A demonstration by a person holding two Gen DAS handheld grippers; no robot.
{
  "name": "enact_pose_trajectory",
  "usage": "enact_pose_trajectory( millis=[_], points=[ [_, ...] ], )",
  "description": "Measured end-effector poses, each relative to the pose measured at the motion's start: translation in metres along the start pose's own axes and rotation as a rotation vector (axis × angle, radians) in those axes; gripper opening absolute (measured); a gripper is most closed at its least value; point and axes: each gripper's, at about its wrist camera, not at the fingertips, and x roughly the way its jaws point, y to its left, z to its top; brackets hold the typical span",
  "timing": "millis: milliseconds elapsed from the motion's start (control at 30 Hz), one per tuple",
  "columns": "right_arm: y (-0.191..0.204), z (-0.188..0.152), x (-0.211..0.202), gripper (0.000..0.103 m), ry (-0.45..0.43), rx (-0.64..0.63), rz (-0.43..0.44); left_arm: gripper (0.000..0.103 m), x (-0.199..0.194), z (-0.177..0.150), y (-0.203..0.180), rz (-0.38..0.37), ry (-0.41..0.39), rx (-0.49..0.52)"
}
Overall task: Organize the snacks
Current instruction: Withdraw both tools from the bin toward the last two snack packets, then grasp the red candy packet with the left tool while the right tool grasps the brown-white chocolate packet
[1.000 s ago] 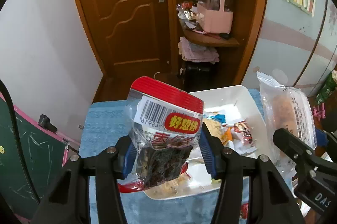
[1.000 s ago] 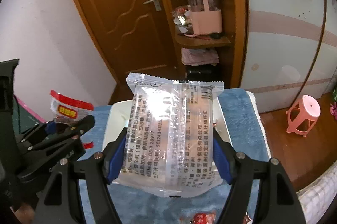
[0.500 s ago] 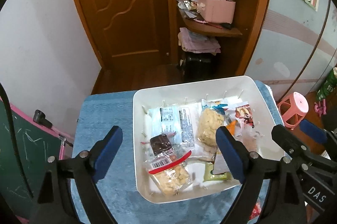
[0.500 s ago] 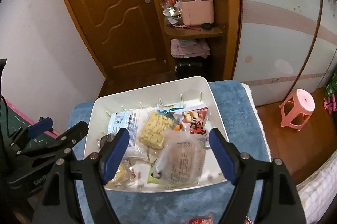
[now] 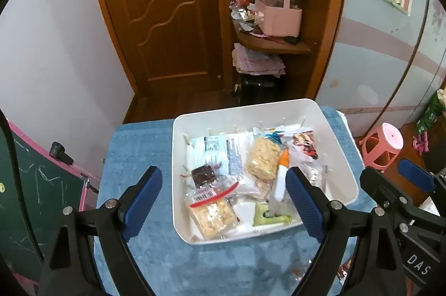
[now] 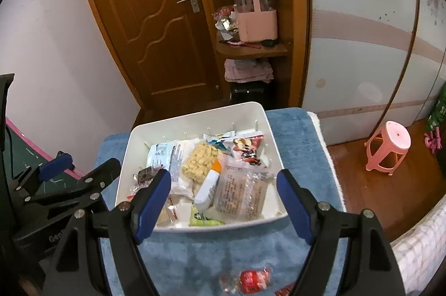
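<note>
Both packets held a second ago now lie in the white tray [image 5: 337, 145], ahead of both grippers. Left gripper [image 5: 223, 201] and right gripper [image 6: 223, 198] stand wide open, empty. One red snack [image 6: 251, 278] lies on the blue worktop [image 6: 301, 134] below the right gripper.

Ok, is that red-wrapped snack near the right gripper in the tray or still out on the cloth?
Out. The red-wrapped snack lies on the blue cloth, in front of the white tray's near wall, below the open right gripper.
</note>
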Motion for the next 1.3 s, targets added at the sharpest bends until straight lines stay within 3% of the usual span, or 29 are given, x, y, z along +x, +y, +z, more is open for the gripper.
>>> enact_pose_trajectory(
  millis=[267,633,1067,1300],
  points=[
    [-0.022,-0.025,-0.042,0.079,-0.015,0.005,-0.017,0.090,-0.040,-0.030,-0.023,-0.016,-0.008,0.013],
    [-0.072,-0.092,-0.079,0.079,0.042,0.013,-0.076,0.090,-0.071,-0.091,-0.060,-0.041,0.026,0.052],
    [-0.121,-0.163,-0.049,0.079,0.213,0.091,-0.115,0.090,-0.023,-0.146,-0.096,-0.066,0.182,0.125],
    [-0.138,-0.186,-0.007,0.079,0.332,0.211,-0.091,0.090,0.022,-0.168,-0.121,-0.097,0.260,0.298]
  ],
)
